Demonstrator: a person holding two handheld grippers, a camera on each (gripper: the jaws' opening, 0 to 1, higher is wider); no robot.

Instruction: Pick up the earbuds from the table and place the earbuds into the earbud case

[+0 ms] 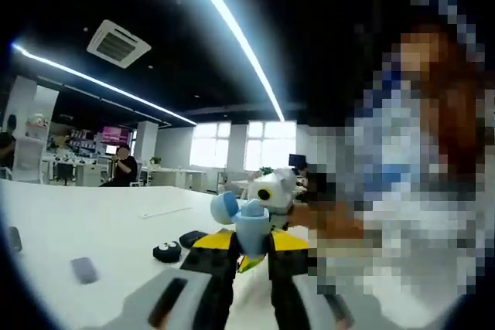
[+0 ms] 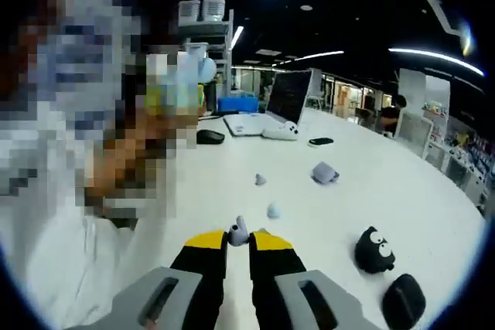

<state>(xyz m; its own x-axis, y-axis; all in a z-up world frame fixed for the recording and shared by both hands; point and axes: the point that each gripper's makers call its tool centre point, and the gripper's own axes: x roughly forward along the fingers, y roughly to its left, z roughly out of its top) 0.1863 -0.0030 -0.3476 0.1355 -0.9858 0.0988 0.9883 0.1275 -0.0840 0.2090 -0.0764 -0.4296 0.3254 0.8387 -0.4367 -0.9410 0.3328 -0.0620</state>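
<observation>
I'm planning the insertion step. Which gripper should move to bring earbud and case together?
Likely the right gripper: its jaws pinch a small earbud, light and easy to steer. The left gripper holds the blue case, better kept steady.

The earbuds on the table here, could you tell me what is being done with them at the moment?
A person is working with two handheld grippers at a white table. The right gripper is shut on a small white earbud at its jaw tips. The left gripper holds up a pale blue earbud case with its lid open. Another earbud lies on the table just ahead of the right gripper, so neither earbud is in the case yet.
</observation>
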